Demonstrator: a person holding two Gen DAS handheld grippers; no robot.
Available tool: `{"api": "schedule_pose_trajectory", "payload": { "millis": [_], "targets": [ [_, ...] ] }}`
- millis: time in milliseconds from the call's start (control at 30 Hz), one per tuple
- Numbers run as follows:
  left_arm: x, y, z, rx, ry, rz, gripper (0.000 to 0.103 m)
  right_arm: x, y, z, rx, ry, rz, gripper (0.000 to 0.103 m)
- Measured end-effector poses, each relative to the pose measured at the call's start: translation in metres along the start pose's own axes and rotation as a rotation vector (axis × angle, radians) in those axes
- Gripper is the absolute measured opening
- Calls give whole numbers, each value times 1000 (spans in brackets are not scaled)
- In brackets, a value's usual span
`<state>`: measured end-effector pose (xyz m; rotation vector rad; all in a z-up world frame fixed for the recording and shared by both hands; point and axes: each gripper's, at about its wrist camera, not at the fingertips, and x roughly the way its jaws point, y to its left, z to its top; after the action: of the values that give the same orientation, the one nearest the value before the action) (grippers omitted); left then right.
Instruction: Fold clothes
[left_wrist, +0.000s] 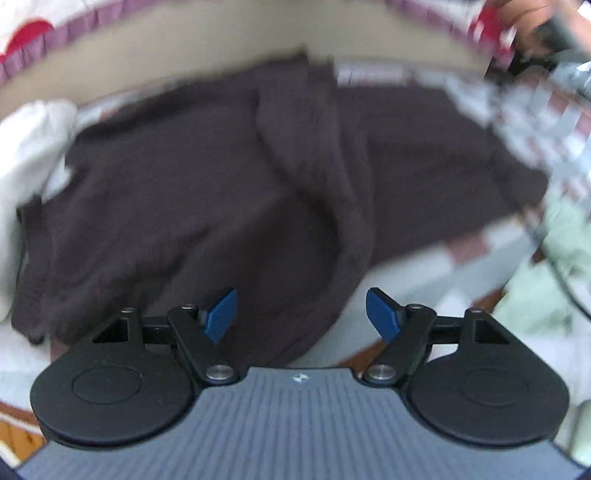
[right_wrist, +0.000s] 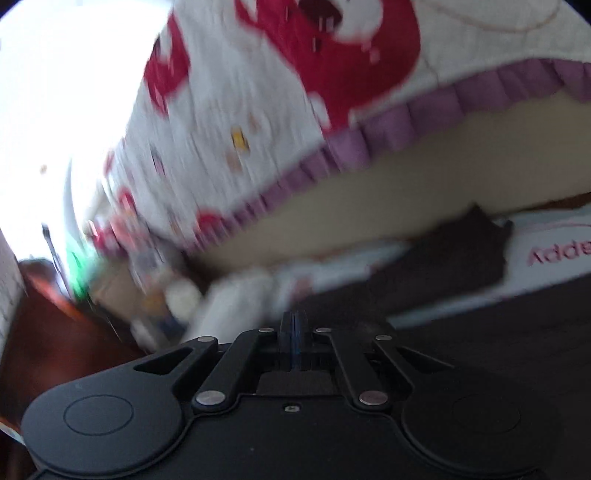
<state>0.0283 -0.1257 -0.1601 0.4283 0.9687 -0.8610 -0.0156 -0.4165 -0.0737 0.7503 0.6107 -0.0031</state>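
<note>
A dark brown knit garment (left_wrist: 229, 192) lies spread and rumpled on a patterned white and maroon surface, with a thick fold running down its middle. My left gripper (left_wrist: 301, 315) is open, its blue pads apart just above the garment's near edge, holding nothing. In the right wrist view the right gripper (right_wrist: 293, 332) has its fingers pressed together; the dark garment (right_wrist: 461, 258) lies to its right and ahead. The view is blurred, and I cannot tell if cloth is pinched between the fingers.
A white cloth (left_wrist: 26, 155) lies at the garment's left and a pale green one (left_wrist: 543, 288) at the right. A bed with a purple-frilled, red and white cover (right_wrist: 295, 110) and tan base (left_wrist: 221, 48) stands behind. Clutter sits at the left (right_wrist: 155, 288).
</note>
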Motion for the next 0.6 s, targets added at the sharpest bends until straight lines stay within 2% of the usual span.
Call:
{"api": "schedule_pose_trajectory", "payload": {
  "millis": [100,133,167,200,300,400,467,500,533,600],
  "targets": [
    [6,-3,1,-5,35,-3,76,11,-2,-28,-74,128,-76,12],
    [8,-4,1,-7,46,-4,76,15,-4,-38,-89,170,-91,20],
    [10,-5,1,-9,58,-5,76,19,-5,-46,-97,199,-102,36],
    [13,-6,2,-10,69,-6,76,22,-6,-53,-100,220,-112,41],
    [14,-10,3,-8,74,-4,76,29,-6,-63,-110,247,-94,42],
    [22,-22,7,20,73,33,78,40,-3,-61,-74,264,-37,42],
    [28,-28,6,49,79,60,77,52,1,-62,-58,298,-7,51],
    [29,-27,6,59,75,83,59,59,3,-65,-66,309,-10,51],
    [32,-25,6,66,81,119,14,64,6,-68,-89,300,-35,51],
    [33,-17,9,54,75,200,10,73,12,-75,-149,262,-104,51]
  ]
}}
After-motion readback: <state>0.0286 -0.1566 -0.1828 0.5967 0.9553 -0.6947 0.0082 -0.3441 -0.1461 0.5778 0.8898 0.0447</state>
